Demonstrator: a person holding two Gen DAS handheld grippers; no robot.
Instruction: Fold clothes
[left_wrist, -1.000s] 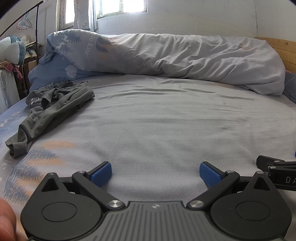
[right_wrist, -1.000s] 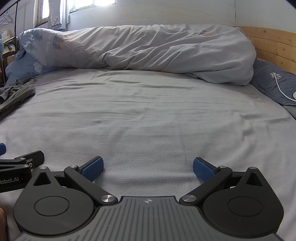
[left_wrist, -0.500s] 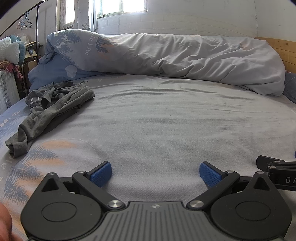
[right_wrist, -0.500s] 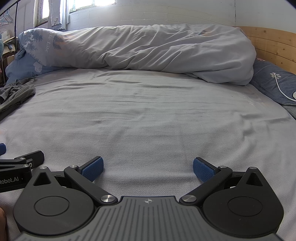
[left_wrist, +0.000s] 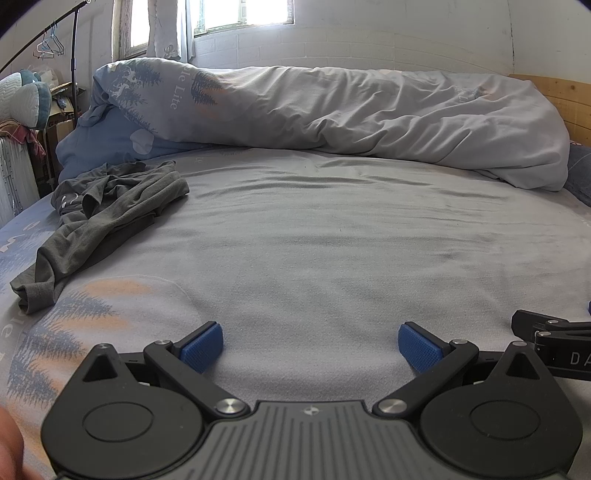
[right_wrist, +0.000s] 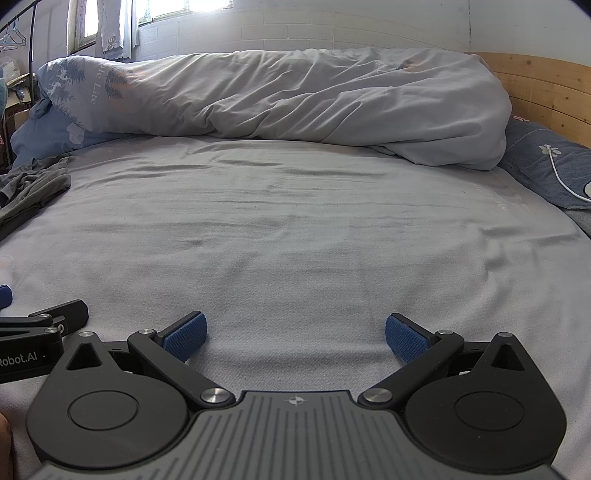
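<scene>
Both grippers rest low at the near edge of the bed (left_wrist: 332, 240), side by side and pointing toward the far wall. The left gripper (left_wrist: 310, 345) has its jaws spread wide with only bare sheet between the blue pads (left_wrist: 201, 347); it holds nothing. The right gripper (right_wrist: 295, 338) is likewise spread wide and empty.

Compared with the views of a second and half a second ago, nothing has changed: neither gripper has shifted, and the garment lies in the same heap. The only difference is a blurred patch at the near left corner of the left view, probably part of the person's hand. Judgement: the task has not started, and this is an idle or starting pose.

The grey garment (left_wrist: 99, 218) lies crumpled on the left side of the bed, well apart from both grippers, nearer the left one; the right view catches only its edge (right_wrist: 33, 188) at far left. A bunched duvet (left_wrist: 351, 118) runs along the far side.

The next move likely calls for reaching left to the garment, then dragging it onto the open middle of the bed to spread it out.
</scene>
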